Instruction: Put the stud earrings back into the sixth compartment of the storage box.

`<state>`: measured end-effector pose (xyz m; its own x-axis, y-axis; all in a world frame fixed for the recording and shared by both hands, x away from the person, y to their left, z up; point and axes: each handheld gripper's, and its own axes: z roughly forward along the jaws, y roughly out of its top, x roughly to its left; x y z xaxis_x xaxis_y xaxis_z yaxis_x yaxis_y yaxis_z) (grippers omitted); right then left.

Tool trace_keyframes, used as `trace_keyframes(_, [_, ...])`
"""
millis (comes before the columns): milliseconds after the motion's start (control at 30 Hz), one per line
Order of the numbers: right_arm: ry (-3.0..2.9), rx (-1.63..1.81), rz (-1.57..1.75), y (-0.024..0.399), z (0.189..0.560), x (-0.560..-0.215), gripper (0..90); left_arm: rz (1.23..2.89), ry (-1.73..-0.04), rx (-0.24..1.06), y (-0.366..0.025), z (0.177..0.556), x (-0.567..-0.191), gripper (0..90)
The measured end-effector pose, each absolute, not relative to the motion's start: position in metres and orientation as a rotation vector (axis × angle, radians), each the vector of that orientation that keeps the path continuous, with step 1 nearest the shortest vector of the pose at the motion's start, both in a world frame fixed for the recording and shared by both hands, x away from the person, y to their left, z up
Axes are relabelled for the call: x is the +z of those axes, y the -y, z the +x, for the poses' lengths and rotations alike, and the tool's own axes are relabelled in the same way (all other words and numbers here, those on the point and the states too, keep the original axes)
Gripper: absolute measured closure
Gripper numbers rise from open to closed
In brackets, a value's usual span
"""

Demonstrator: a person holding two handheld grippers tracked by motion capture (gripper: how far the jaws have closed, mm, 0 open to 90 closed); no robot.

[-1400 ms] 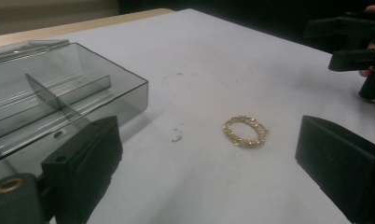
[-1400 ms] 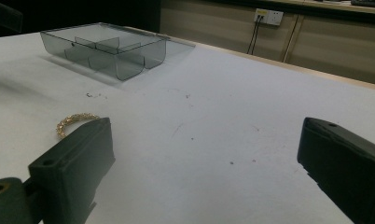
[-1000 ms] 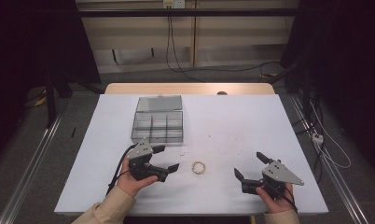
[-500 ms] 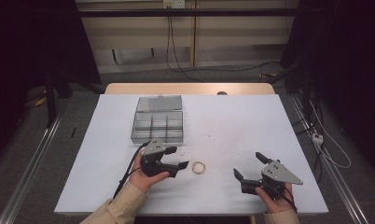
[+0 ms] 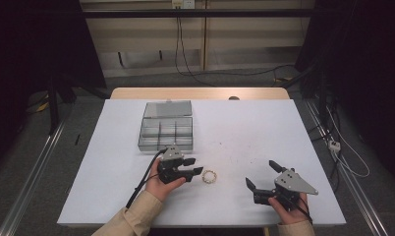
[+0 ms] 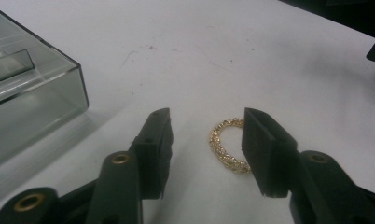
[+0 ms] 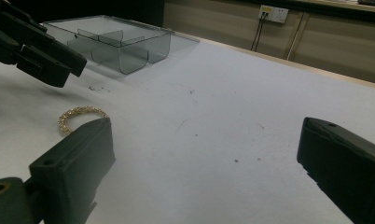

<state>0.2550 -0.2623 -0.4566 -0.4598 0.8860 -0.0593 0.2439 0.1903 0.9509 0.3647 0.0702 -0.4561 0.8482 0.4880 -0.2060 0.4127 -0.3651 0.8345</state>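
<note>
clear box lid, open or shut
Open. In the high view the lid lies flat on the table behind the clear box, and the divided compartments are uncovered. None of the compartments visibly holds anything.

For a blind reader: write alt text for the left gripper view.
A gold bracelet lies on the white table just ahead of the left hand-held gripper, whose black jaws have been closing but do not touch it. A clear compartment box sits at left.
</note>
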Motion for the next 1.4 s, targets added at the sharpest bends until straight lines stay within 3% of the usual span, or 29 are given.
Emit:
trace_keyframes(367, [-1.834, 1.29, 1.059, 0.262, 0.255, -0.457, 3.4, 2.07, -0.666, 0.041, -0.049, 0.363, -0.464, 69.2])
trace_keyframes(800, [-1.832, 1.29, 1.059, 0.262, 0.255, -0.457, 3.4, 2.146, -0.694, 0.051, -0.039, 0.359, -0.466, 75.5])
trace_keyframes(900, [-1.831, 1.291, 1.06, 0.263, 0.255, -0.456, 3.4, 2.143, -0.702, 0.034, -0.04, 0.361, -0.467, 86.7])
trace_keyframes(1400, [-1.827, 1.29, 1.063, 0.263, 0.255, -0.456, 3.4, 2.097, -0.713, 0.021, -0.048, 0.367, -0.454, 86.8])
